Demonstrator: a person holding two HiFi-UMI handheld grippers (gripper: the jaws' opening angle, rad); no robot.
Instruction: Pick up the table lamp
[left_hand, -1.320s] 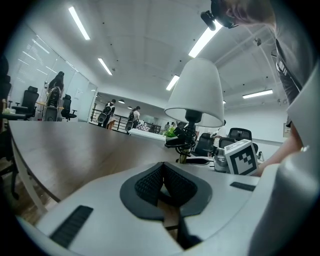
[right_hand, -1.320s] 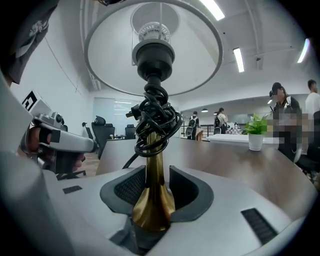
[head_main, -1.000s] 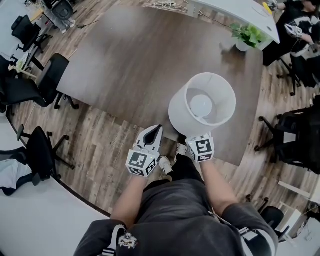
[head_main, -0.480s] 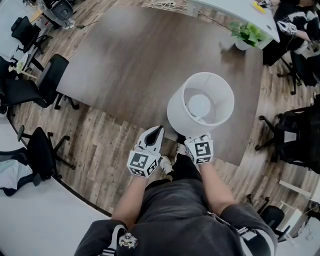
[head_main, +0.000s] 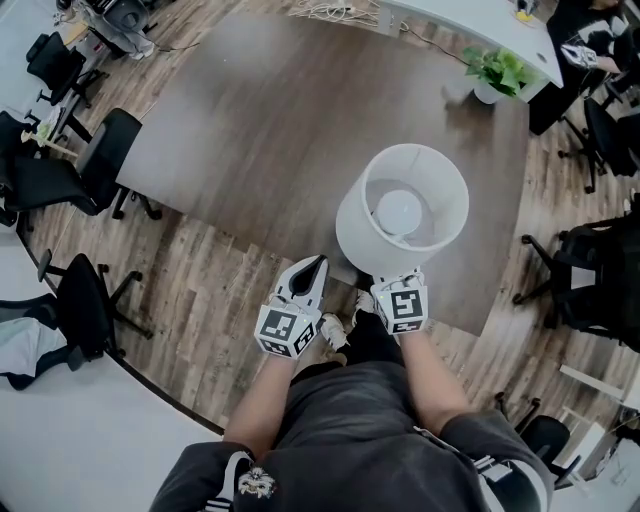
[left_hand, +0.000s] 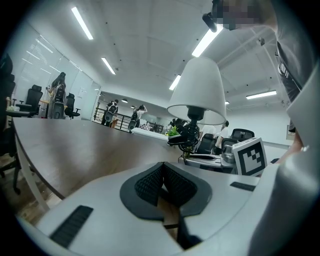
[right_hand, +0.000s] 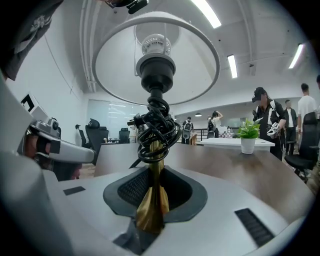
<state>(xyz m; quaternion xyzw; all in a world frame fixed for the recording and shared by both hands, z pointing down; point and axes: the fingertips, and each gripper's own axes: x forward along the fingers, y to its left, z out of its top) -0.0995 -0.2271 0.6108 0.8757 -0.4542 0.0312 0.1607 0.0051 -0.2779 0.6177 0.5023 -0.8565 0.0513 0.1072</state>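
Dark grey top (head_main: 360, 430) at six o'clock, pale grey left gripper (head_main: 313, 265) and right gripper (right_hand: 152, 185), black ribbed pads (right_hand: 133, 190), black-and-white marker cubes (head_main: 285, 328).

No word, number or brand name can be read in any view. The only printed signs are coded black-and-white square markers, which spell nothing. They sit on the cube (head_main: 288, 330) of the left gripper (head_main: 316, 262) and on the cube (head_main: 405, 306) of the right gripper (head_main: 390, 283). One of these markers (left_hand: 250, 157) also shows in the left gripper view. A small white emblem (head_main: 256, 484) on the person's dark garment is too small to read.
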